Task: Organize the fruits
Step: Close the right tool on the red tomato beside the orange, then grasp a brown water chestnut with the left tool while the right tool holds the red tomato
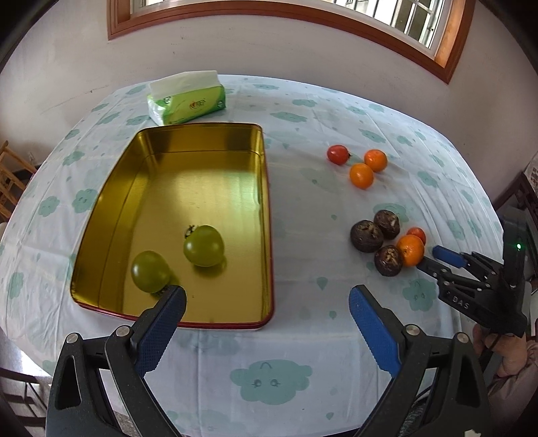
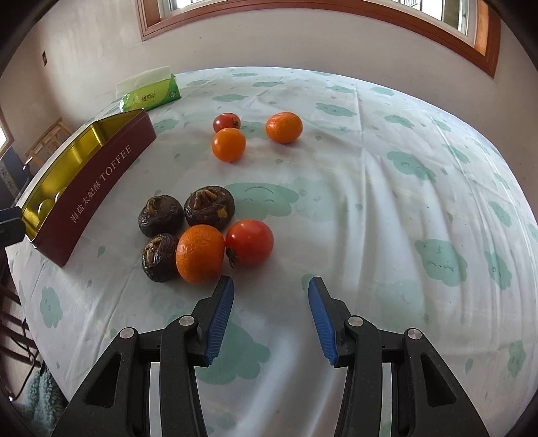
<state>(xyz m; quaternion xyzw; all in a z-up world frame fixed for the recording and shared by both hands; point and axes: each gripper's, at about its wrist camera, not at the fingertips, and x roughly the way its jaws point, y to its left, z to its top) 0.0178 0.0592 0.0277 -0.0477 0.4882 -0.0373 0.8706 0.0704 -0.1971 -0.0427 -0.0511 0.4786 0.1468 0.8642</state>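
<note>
green tissue pack (image 1: 187,97) at far table edge, window (image 1: 302,20) above.

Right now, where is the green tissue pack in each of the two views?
Left wrist view: the tissue pack lies upper left, just behind the far end of the gold tin.
Right wrist view: the tissue pack lies upper left, beyond the tin's far corner.
Shared landmark: the tin.

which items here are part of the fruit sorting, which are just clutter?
In the job:
- toffee tin, two green tomatoes inside
- three oranges
- two red tomatoes
- three dark brown fruits
- left claw and right claw, both open, empty

Lying about:
- tissue pack
</note>
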